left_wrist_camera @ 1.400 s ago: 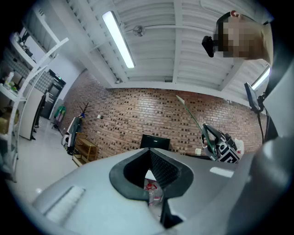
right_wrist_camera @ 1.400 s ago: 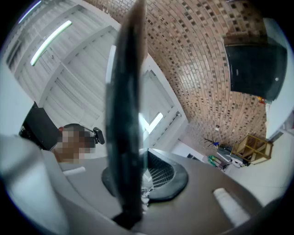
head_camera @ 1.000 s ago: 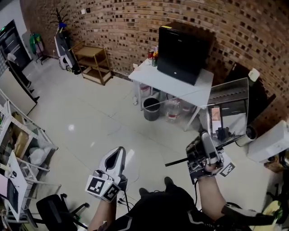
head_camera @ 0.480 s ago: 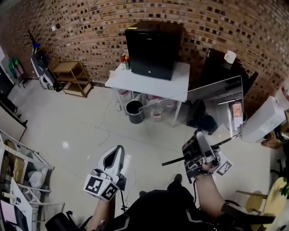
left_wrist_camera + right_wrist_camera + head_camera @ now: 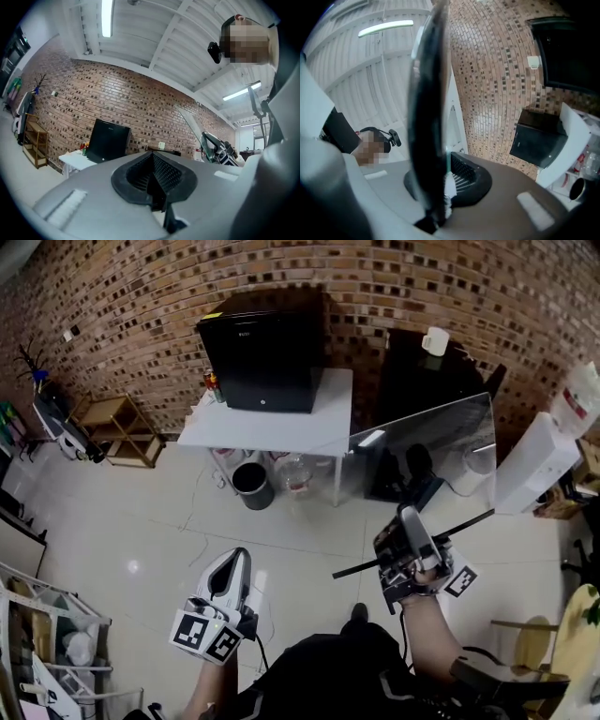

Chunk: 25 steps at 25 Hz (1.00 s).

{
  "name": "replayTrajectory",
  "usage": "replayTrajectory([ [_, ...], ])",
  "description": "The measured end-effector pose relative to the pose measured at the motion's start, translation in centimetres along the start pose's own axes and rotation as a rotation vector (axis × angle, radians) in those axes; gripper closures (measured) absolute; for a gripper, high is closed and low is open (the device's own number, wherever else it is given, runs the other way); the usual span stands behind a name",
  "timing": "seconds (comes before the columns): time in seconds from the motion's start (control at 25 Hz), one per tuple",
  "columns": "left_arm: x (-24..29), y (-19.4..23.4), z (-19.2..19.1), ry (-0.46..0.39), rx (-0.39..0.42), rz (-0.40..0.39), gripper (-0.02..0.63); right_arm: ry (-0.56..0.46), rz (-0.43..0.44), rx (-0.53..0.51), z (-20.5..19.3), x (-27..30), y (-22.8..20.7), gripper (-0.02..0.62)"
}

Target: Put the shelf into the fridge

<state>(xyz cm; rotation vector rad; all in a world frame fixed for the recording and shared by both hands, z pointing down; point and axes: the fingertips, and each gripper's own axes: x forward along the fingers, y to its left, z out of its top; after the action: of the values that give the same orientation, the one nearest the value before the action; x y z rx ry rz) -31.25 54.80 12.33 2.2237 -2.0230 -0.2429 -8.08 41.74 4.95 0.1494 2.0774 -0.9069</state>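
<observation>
The glass shelf stands on edge in the air, right of the white counter that carries the black fridge and well apart from both. Its long axis runs crosswise to the person, the black trim edge lowest and the pane rising toward the brick wall. The right gripper, on an outstretched forearm, is clamped narrowly on that trim. The left gripper points forward beside it, its jaws together and empty.

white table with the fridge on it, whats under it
A dark round bin and a clear plastic jug stand under the white table. Whatever lies further back is hidden by the tabletop; small items beside them are too small to tell.
</observation>
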Motion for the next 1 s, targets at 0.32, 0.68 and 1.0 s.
replayTrajectory([
  [0.32,8.4,-3.4,-1.0,0.046,0.043,-0.059,0.612,-0.016,-0.030,-0.034,6.7,-2.3,-3.1,0.578],
  [0.68,17.2,-7.7,-2.6,0.068,0.056,-0.112,0.612,-0.041,-0.060,-0.078,14.1,-5.6,-5.5,0.577],
  [1.0,22.0,-11.2,-3.1,0.095,0.086,-0.164,0.612,-0.056,-0.091,-0.144,18.6,-8.5,-6.0,0.577],
])
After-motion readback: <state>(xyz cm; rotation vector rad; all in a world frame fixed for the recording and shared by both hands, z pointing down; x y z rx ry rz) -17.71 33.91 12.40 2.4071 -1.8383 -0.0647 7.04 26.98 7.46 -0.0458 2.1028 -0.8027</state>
